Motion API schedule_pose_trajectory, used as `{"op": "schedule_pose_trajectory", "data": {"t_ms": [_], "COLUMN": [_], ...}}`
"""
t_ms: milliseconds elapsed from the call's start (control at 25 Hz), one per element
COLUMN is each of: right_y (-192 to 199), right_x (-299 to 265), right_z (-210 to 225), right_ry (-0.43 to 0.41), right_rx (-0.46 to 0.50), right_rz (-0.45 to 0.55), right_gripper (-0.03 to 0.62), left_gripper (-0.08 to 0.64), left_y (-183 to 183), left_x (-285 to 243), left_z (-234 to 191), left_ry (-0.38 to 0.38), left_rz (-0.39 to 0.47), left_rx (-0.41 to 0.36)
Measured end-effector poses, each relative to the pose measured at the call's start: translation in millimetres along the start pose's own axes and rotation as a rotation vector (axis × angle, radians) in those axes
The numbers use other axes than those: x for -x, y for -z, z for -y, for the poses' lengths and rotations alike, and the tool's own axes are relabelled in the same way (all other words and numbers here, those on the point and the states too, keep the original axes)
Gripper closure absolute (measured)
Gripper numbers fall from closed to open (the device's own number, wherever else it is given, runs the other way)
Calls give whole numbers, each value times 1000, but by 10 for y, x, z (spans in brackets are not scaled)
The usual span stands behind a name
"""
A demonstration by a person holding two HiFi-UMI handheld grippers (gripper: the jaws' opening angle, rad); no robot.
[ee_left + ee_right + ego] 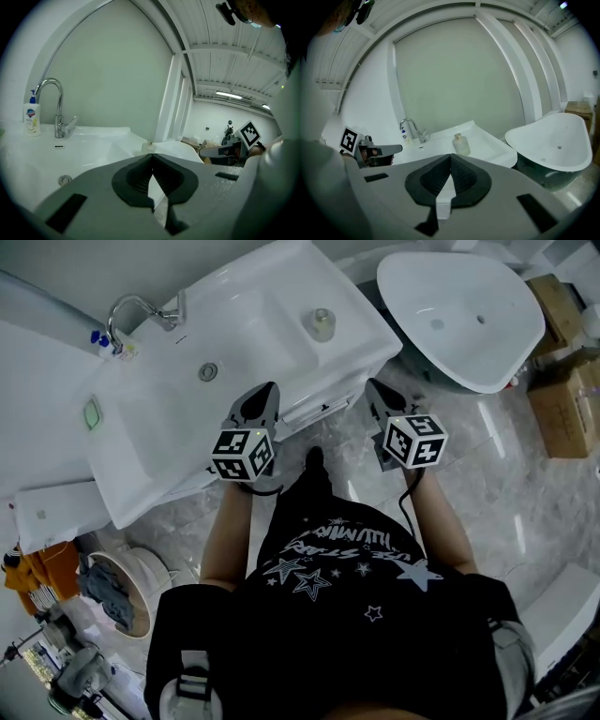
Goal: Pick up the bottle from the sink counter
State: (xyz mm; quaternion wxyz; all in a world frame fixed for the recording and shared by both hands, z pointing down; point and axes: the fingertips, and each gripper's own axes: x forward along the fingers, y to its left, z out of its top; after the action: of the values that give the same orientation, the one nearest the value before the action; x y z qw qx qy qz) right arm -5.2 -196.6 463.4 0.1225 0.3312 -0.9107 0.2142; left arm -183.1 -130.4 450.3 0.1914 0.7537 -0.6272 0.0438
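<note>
A small pale bottle (322, 322) with a round cap stands upright on the flat right part of the white sink counter (281, 296). It also shows in the right gripper view as the bottle (461, 144), and just above the jaw tips in the left gripper view as the bottle (149, 146). My left gripper (268, 394) hovers over the counter's front edge, shut and empty. Off the counter's front right corner, my right gripper (374, 387) is also shut on nothing. Both grippers are short of the bottle.
A chrome faucet (131, 310) and a blue-topped soap dispenser (101, 341) stand at the counter's far left, with the basin drain (208, 372) between. A white bathtub (459, 320) sits to the right. Cardboard boxes (567, 399) lie on the marble floor.
</note>
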Motion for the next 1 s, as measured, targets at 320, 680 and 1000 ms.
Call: {"op": "schedule_pose_trajectory", "data": {"t_ms": [320,680,1000], "right_y": [-194,-376,-425], "right_x": [-375,-685,-918], "right_z": [203,523,702], "right_ry": [75,166,207], "right_rx": [-27,-58,-68], "right_rz": [5,18,9], "right_gripper": [586,586,586], "left_gripper": [551,506,255], "left_y": [-118,-94,110], "left_x": [-586,-1206,-1636], "left_z": [-138,-162,-181], "left_ry": [105,237,318], "left_rz": [-47,-105,-167], "left_rx": [-27,-58,-115]}}
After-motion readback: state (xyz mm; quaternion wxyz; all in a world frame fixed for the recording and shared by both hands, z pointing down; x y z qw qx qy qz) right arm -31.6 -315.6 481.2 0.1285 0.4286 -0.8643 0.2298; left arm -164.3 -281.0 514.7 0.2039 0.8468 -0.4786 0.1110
